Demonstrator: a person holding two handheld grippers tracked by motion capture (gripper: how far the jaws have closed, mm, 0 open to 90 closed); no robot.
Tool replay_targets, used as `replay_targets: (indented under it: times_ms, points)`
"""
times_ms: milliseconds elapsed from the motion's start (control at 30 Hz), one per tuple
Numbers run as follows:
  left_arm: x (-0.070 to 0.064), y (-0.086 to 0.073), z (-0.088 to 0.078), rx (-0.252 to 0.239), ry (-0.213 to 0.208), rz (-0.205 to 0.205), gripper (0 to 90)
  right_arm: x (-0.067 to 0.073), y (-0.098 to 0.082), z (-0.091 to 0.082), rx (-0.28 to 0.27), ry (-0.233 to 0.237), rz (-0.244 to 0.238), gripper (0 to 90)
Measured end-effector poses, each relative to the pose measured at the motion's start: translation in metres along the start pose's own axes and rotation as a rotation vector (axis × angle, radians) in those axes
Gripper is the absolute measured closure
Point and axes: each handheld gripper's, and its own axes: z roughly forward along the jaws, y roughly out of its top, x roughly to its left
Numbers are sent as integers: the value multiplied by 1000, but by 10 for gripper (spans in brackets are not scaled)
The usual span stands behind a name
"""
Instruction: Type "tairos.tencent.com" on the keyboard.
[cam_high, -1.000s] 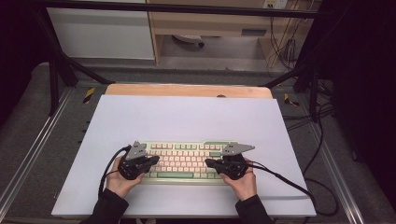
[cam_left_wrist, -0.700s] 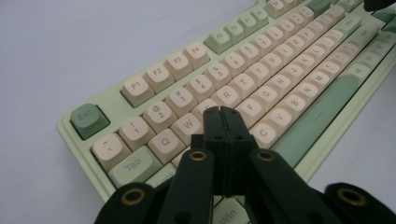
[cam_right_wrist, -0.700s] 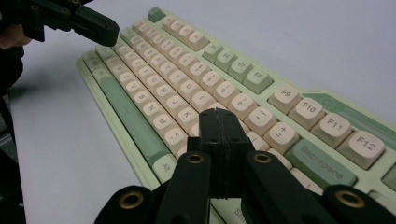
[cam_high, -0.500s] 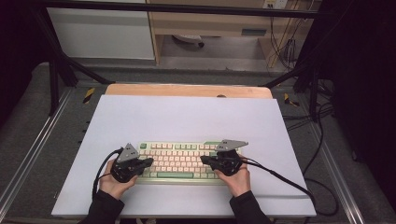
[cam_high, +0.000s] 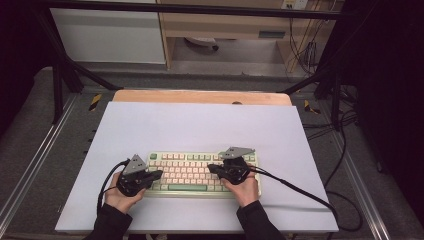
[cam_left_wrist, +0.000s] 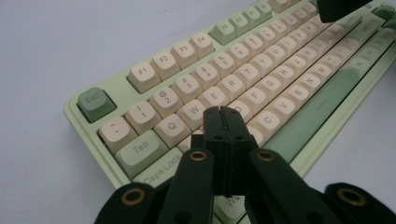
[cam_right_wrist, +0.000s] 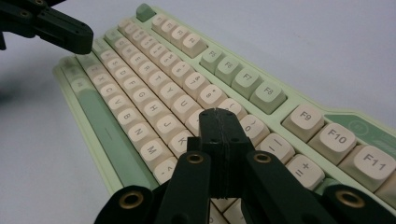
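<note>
A pale green keyboard (cam_high: 200, 172) with cream keys lies near the front of the white table top. My left gripper (cam_high: 158, 174) is shut with nothing between its jaws and points right over the keyboard's left end. In the left gripper view its closed tips (cam_left_wrist: 222, 113) hover above the letter keys near the keyboard's (cam_left_wrist: 243, 84) left side. My right gripper (cam_high: 212, 168) is also shut and empty, pointing left over the right half of the keys. In the right gripper view its tips (cam_right_wrist: 217, 114) sit above the keys of the keyboard (cam_right_wrist: 154, 93) near the right-hand letters.
The white sheet (cam_high: 200, 125) covers the table, with a wooden edge (cam_high: 200, 96) at the back. Black cables (cam_high: 300, 190) trail from each gripper across the sheet. Metal frame rails (cam_high: 30, 165) run along both sides, with more cables on the floor at the right.
My right gripper has slid leftward across the keyboard. My left gripper has shifted slightly down and left, staying over the keyboard's left end. Both stay shut.
</note>
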Motion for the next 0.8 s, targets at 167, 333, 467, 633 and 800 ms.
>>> replay_targets:
  times_ms: [167, 333, 467, 633, 800]
  points:
    - [0, -1, 1, 2, -1, -2, 900, -2, -1, 6, 14, -9, 7, 900]
    - [1, -1, 0, 0, 0, -5, 899, 1, 2, 13, 25, -12, -5, 900]
    - [2, -1, 0, -2, -1, -6, 899, 2, 3, 17, 37, -13, -7, 900]
    - [2, -1, 0, -1, 0, -6, 900, 1, 1, 20, 53, -18, -11, 900]
    - [2, -1, -1, -1, -1, -5, 899, 1, 0, 22, 60, -25, -11, 900]
